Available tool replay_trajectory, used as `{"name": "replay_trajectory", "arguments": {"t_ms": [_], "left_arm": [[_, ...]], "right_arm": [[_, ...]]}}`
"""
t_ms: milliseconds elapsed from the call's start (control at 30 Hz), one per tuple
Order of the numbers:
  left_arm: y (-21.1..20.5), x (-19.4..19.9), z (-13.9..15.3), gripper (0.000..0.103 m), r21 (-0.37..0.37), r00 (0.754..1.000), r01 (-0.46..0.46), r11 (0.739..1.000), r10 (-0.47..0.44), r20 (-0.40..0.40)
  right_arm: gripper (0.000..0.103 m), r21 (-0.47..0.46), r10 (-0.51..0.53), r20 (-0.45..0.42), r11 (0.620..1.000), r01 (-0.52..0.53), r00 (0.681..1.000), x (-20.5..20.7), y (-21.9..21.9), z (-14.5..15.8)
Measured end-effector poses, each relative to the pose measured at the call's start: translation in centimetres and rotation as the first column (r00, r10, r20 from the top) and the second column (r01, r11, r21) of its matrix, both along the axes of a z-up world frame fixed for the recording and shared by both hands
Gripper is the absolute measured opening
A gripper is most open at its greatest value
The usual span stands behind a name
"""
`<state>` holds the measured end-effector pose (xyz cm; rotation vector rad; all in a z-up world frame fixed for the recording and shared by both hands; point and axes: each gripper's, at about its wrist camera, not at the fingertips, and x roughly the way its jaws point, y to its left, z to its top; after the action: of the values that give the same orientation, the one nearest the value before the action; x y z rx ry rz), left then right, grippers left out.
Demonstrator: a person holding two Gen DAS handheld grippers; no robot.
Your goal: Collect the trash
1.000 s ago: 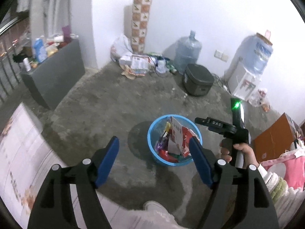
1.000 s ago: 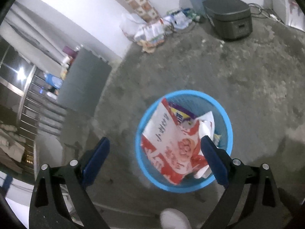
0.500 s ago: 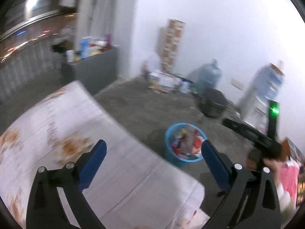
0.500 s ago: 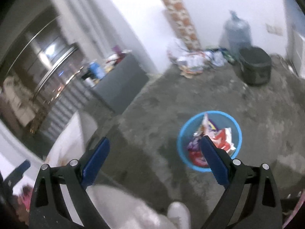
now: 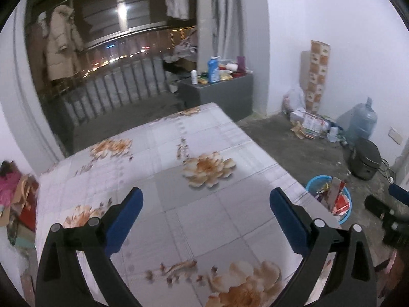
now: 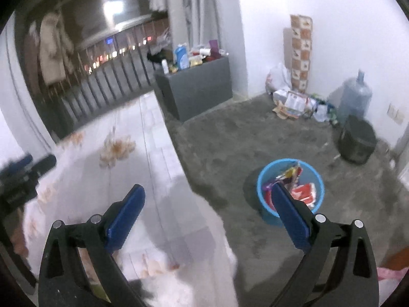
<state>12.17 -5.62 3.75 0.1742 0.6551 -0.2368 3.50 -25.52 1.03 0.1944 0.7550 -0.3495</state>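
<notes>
One round blue plastic basket (image 6: pixel 317 179)

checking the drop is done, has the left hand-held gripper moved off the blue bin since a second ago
Yes. The left hand-held gripper has swung off the blue bin, now at its right over the flowered table, jaws open and empty.

Left gripper (image 5: pixel 205 206): black arms, blue pads, silver screws; right gripper (image 6: pixel 208 203) alike.

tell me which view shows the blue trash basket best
The right wrist view: the blue basket sits whole on the floor with wrappers visible inside, though a gripper finger crosses its near rim. The left wrist view has it at the edge, partly behind the table.
</notes>
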Motion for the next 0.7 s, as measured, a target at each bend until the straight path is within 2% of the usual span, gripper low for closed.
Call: {"name": "replay_trajectory", "arguments": {"t_ms": [100,200,267,333,433,533,700], "left_arm": [[1.2,-1.1,-0.4,0.097,-0.016,0.999,-0.044,0.999,0.044,-0.011],[1.7,-2.2,-1.1,0.097,-0.032,0.996,-0.082,0.996,0.081,-0.027],[2.0,-2.6,-1.6,0.097,-0.032,0.995,-0.097,0.995,0.096,-0.040],[2.3,-3.0,-2.2,0.097,-0.033,0.991,-0.119,0.992,0.116,-0.073],[2.9,-3.6,-3.5,0.097,-0.048,0.980,-0.152,0.987,0.144,-0.140],[3.2,-4.4,-4.0,0.097,-0.033,0.973,-0.174,0.984,0.167,-0.162],[2.9,-5.1,-4.6,0.097,0.024,0.971,-0.164,0.986,0.166,-0.172]], "right_arm": [[0.095,-0.120,0.038,-0.022,0.992,-0.040,0.999,-0.5,3.5,0.6],[0.095,-0.256,0.042,-0.023,0.965,-0.047,0.999,-0.8,5.1,0.9],[0.095,-0.303,0.045,-0.020,0.952,-0.049,0.999,-1.4,5.8,1.4],[0.095,-0.297,0.046,-0.015,0.954,-0.048,0.999,-1.8,6.1,1.4],[0.095,-0.229,0.085,-0.022,0.969,-0.088,0.996,-2.1,6.3,1.0],[0.095,-0.165,0.137,-0.037,0.976,-0.142,0.990,-2.4,6.1,0.1],[0.095,-0.133,0.145,-0.169,0.977,-0.168,0.975,-1.8,6.3,-2.2]]}}
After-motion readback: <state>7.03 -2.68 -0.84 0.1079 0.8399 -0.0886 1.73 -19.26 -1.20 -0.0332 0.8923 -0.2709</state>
